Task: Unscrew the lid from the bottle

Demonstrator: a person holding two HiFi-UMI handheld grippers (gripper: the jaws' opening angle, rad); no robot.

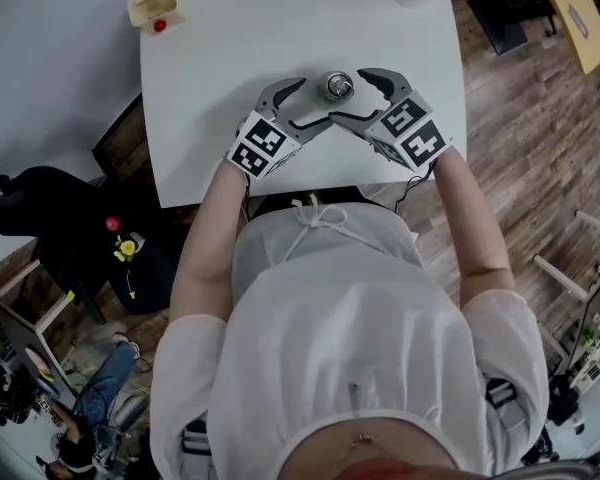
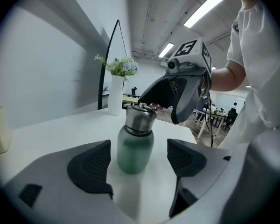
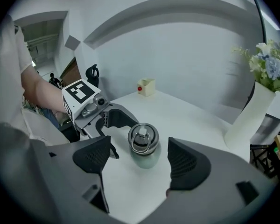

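White laminate, smooth and bare, makes the tabletop [image 1: 220, 48]. That is the first worry, since nothing on it would check a slide. The bottle [image 1: 337, 86] stands upright and free about the middle of it, a little toward the right edge.

The left tongs [image 2: 139, 160] are wide open and come in nearly level, with the frosted green body between the pads. The body sits nearer one pad than the other, and neither pad presses on it. If the nearer pad lands first as they close, I judge it would push the bottle across the tabletop or tip it before the other pad arrives.

The right tongs [image 3: 140, 158] are also wide open and hold nothing. They point steeply down at the bottle's top. In the head view the lower fingers of both tongs almost meet on the near side of the bottle. Closing both at once could knock finger against finger and jolt the bottle.

The bottle's rounded body looks slippery. A light grip by the left tongs would let it spin along with the lid, so the thread would never break loose. A grip set too high, across the seam, would clamp lid and body together.

The steel lid [image 3: 143, 139] is fully on. It is short, so the right tongs could slip off it or close onto the green shoulder instead.

The ring [image 3: 141, 135] on top of the lid might catch a pad and skew the hold.
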